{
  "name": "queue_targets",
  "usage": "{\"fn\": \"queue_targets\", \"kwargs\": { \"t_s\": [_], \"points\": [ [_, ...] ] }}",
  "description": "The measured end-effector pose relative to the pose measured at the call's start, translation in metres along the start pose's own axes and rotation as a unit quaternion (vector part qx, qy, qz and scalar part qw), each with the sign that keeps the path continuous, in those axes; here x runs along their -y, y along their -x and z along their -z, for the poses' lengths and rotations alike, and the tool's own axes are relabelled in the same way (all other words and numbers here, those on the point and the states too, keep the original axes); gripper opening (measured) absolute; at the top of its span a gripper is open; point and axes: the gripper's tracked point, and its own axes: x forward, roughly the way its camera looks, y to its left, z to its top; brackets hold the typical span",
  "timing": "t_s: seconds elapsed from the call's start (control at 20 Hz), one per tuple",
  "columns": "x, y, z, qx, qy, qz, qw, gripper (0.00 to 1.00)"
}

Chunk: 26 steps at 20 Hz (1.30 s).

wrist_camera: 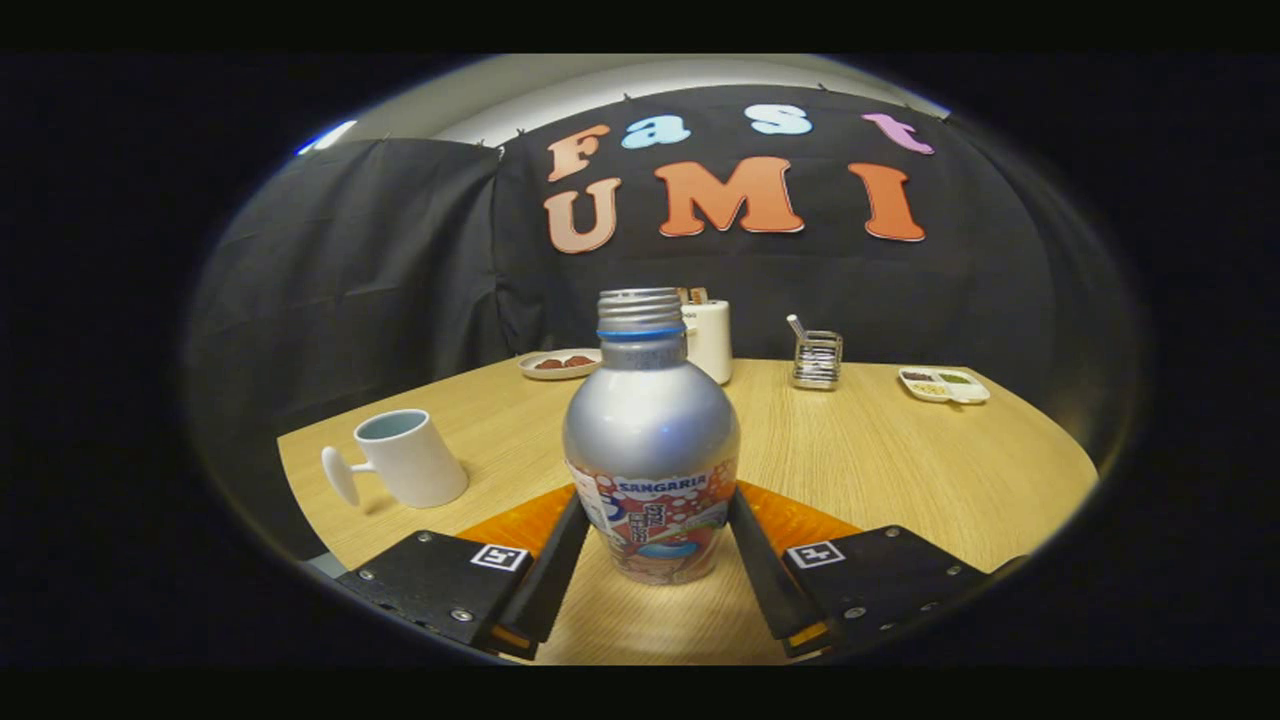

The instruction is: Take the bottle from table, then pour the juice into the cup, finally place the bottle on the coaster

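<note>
Tool closed on the bottle, both fingers against its lower label band, keeping it upright above the bench. Cup stands left of the bottle; orange coaster lies just behind the bottle, awaiting placement

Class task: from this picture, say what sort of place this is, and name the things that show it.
Probably a staged recording booth, not a home: black cloth wall behind a small wooden table laid with props, while a handheld gripper closes on a bottle near a white cup.
</note>
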Motion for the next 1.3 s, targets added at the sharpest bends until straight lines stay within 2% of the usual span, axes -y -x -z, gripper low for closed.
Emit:
{"fn": "queue_targets", "kwargs": {
  "t_s": [0.25, 0.5, 0.7, 0.9, 1.3],
  "points": [
    [-0.005, 0.0, -0.027, 0.025, 0.045, 0.009, 0.999, 0.78],
    [-0.023, -0.004, -0.048, 0.042, 0.131, 0.022, 0.99, 0.79],
    [-0.041, -0.008, -0.059, 0.053, 0.213, 0.035, 0.975, 0.78],
    [-0.066, -0.013, -0.062, 0.065, 0.267, 0.029, 0.961, 0.78],
    [-0.084, -0.033, -0.064, 0.067, 0.361, 0.063, 0.928, 0.78]
  ]
}}
